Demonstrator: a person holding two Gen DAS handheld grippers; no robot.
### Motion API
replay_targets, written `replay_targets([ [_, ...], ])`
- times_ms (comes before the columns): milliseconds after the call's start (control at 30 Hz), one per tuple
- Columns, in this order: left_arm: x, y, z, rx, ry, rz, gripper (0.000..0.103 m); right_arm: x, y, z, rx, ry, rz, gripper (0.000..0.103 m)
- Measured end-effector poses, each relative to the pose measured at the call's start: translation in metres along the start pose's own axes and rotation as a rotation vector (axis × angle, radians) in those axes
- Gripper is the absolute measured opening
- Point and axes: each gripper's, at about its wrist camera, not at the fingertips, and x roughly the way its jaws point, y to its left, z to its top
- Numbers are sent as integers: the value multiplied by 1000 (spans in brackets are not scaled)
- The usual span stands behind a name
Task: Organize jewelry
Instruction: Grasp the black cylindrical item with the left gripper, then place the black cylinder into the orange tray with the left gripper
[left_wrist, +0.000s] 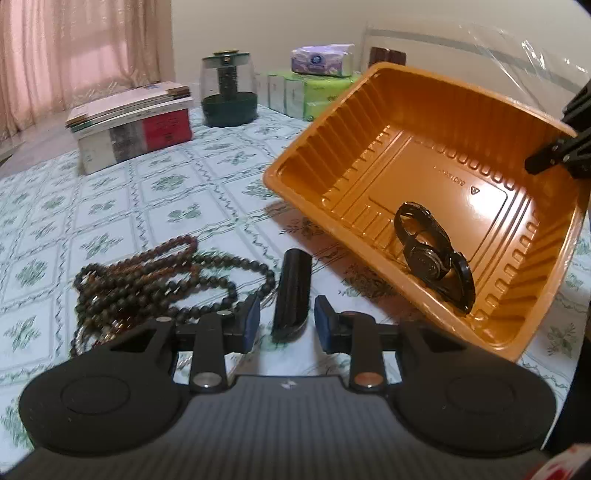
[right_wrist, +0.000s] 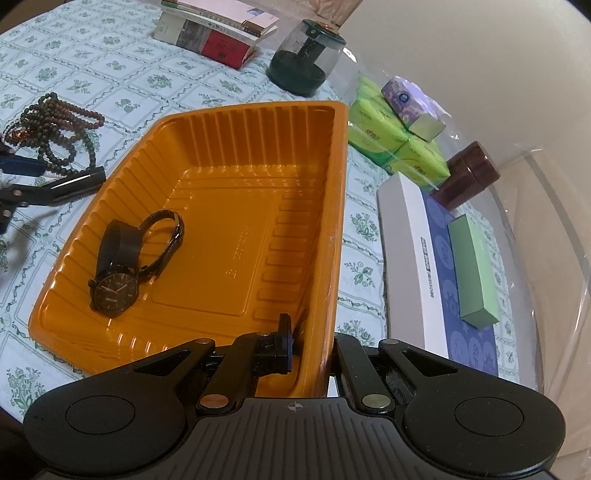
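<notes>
while the left gripper straddles the black tube with jaws narrowly apart, pads not pressing, right gripper pinches the orange tray wall, tilting it. watch inside; beads beside tube. centre pads mid-tube before closing.

The tray sits tilted on the tabletop, its right wall pinched in the right gripper. The watch lies inside the tray at its near left. Left of the tray lies a small cylinder, between the fingers of the left gripper. The bead strands lie heaped just left of it. Stacked books and a domed jar stand far behind.
</notes>
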Motion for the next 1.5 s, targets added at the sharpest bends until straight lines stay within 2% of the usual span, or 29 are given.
replay_targets([
  [167,19,-7,3,47,24,4,28,1,-1,-1,3,2,2,4],
  [233,25,-9,3,62,30,7,23,2,-1,-1,4,2,3,4],
  [300,26,-10,2,69,32,6,20,2,-2,-2,4,3,3,4],
  [433,22,-14,0,86,40,13,19,2,-1,-2,6,2,3,4],
  [567,8,-12,-4,57,53,10,19,3,-1,-2,6,2,3,4],
  [933,-31,-7,4,-42,-10,-19,19,3,-1,-1,7,1,2,4],
  [1000,-38,-10,9,-51,-33,-42,19,3,-1,-1,7,1,2,4],
  [1133,-42,-25,22,-56,-70,-137,19,2,-1,0,8,1,0,4],
  [1300,-31,-48,29,-24,-66,-251,19,2,-2,0,9,1,1,4],
  [1500,-20,-68,31,10,-54,-327,19,2,-3,0,12,2,3,5],
])
